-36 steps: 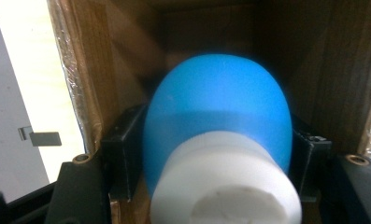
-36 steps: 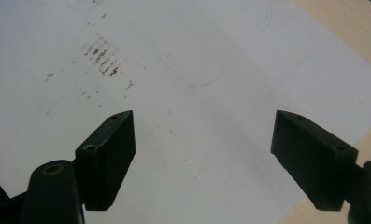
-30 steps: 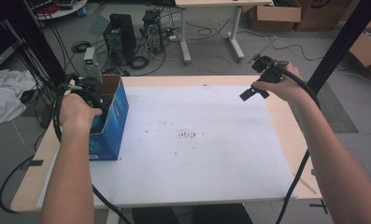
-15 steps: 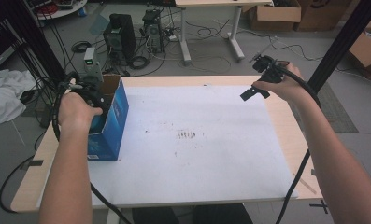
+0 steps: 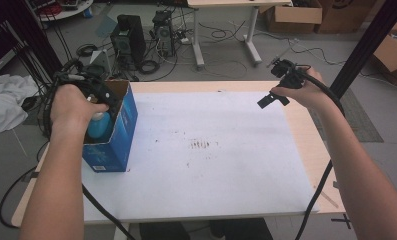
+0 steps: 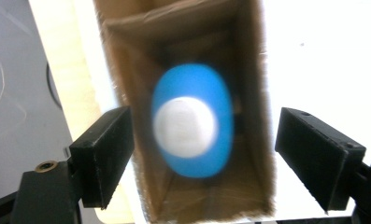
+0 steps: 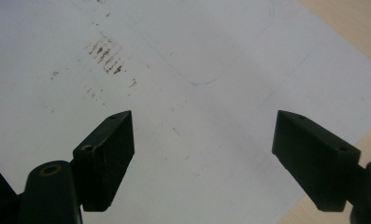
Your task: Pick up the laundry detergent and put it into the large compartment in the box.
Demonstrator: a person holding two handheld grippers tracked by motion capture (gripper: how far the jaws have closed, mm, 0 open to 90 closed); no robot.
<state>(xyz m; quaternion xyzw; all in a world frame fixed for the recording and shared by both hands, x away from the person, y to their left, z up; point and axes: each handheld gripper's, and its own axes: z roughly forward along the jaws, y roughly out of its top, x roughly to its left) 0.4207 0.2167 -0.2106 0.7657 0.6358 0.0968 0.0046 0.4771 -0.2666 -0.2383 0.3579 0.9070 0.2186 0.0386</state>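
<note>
A blue cardboard box [image 5: 115, 137] stands open-topped at the table's left edge. Inside it stands a blue bottle [image 5: 99, 125] with a white cap [image 6: 185, 127]. My left gripper [image 5: 104, 96] hangs just above the box mouth, looking straight down on the bottle [image 6: 192, 163]. Its jaws have just been opening. The left gripper [image 6: 204, 128] is open, with the black pads well apart on either side and above the bottle, not touching it. My right gripper [image 5: 269, 100] hovers over the far right of the white sheet [image 5: 211, 170]. The right gripper [image 7: 202, 128] is open with nothing between its jaws.
Brown smudges [image 5: 202, 144] mark the sheet's middle, and the same smudges [image 7: 106, 55] show in the right gripper view. The bare wooden table edge [image 5: 310, 130] runs along the right. Behind the table are computer towers [image 5: 130, 36], cables and cardboard boxes [image 5: 292, 15]. A black post [image 5: 366, 45] rises at right.
My left hand has lifted up out of the box mouth, and the blue bottle now shows inside the box. The right hand has stayed where it was.
</note>
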